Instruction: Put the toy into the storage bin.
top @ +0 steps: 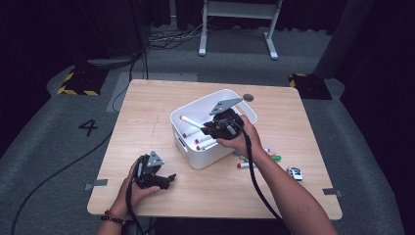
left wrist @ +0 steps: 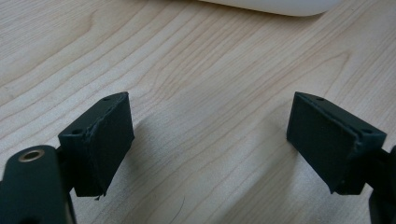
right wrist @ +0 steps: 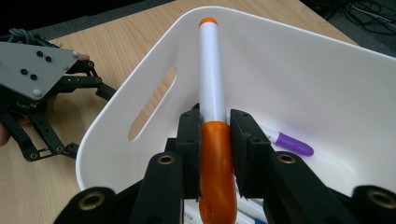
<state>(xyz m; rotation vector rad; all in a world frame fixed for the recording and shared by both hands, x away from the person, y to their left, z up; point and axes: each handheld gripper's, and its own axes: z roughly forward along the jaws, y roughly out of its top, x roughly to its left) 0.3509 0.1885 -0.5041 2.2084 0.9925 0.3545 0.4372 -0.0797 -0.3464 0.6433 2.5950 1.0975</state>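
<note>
So the right gripper has its two black jaws clamped tight on the orange cap end of a marker, and it's holding it over the white bin. The marker is a smooth white plastic tube with a chunky glossy orange cap at the gripped end and a small orange tip at the far end, which points toward the bin's far rim. From the high view the same gripper sits above the middle of the bin, with the marker sticking out to the left over the inside of it.

The bin itself is matte white plastic with rounded corners and a long slot handle cut into one wall. Down inside there's a purple-capped marker lying on the bottom, plus a couple more in the high view (caps look red and purple-ish, too small to be sure).

The left gripper is just parked on the table, jaws wide apart with nothing between them, only bare wood grain. The pads are flat, matte black rubbery blocks. In the high view it sits near the front left edge of the table, well apart from the bin.

The table is light wood laminate with a visible grain. A few loose markers lie just beside the bin on its right. On the grey floor to the left there's a big "4".
</note>
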